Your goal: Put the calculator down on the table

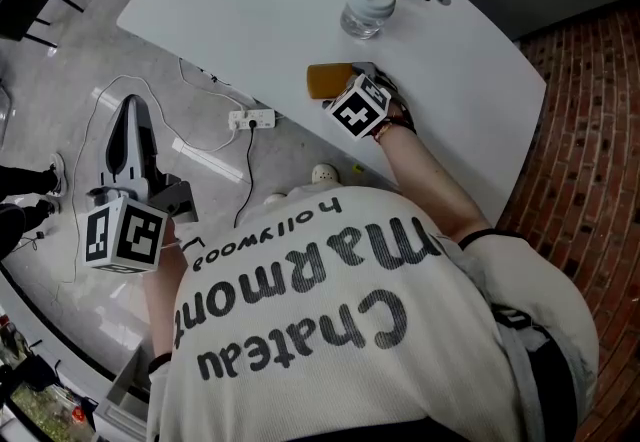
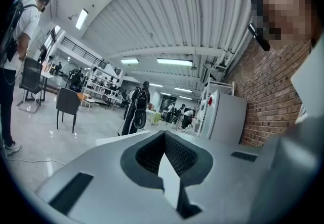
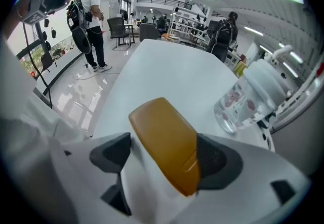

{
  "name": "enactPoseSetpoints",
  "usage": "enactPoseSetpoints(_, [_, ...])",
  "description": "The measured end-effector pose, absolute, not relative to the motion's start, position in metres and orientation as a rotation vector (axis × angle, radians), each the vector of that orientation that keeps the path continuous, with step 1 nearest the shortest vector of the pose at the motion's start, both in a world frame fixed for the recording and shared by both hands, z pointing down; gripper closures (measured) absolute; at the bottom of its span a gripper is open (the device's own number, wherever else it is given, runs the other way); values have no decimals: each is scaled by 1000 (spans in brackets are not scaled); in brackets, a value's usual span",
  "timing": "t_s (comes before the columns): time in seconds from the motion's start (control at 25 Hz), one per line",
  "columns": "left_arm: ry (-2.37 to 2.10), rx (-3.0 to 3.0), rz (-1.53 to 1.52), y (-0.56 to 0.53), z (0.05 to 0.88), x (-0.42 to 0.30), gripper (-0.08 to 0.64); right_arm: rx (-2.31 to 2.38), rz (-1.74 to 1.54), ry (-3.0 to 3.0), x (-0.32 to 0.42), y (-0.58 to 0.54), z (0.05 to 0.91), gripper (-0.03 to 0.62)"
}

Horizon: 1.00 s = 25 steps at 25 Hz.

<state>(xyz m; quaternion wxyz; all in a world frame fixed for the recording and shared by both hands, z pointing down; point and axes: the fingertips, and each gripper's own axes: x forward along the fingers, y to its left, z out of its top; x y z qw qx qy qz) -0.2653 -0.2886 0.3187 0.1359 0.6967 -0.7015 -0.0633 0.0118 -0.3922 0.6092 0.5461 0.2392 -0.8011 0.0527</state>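
We read the step in hand as the placing itself. The right gripper (image 1: 350, 82) is at the centre of the head view, over the near edge of the table (image 1: 250, 0). Its jaws are closed on the calculator (image 3: 164, 144) from both sides. The calculator shows us its plain mustard-coloured back and juts forward from the jaws at a tilt, with its far end towards the middle of the table. We cannot tell from these views whether its underside already touches the tabletop. The left gripper (image 1: 131, 115) hangs at the lower left of the head view, over the floor and well apart from the table. Its jaws are together with nothing between them, so it takes no part in this step. A clear bottle (image 1: 365, 10) stands further in on the table, towards the upper right. As we judge it, the next move calls for lowering the calculator until it lies flat on the bare surface short of the bottle. The jaws are then opened and drawn back level, so that the calculator is not dragged off the edge.
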Motion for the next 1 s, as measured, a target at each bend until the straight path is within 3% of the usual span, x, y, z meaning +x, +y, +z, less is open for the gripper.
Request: enactPoseSetpoints(1.0, [-1813,2141,-135,-304,332,-245,559,819,338,-1947,20,-388,589,196])
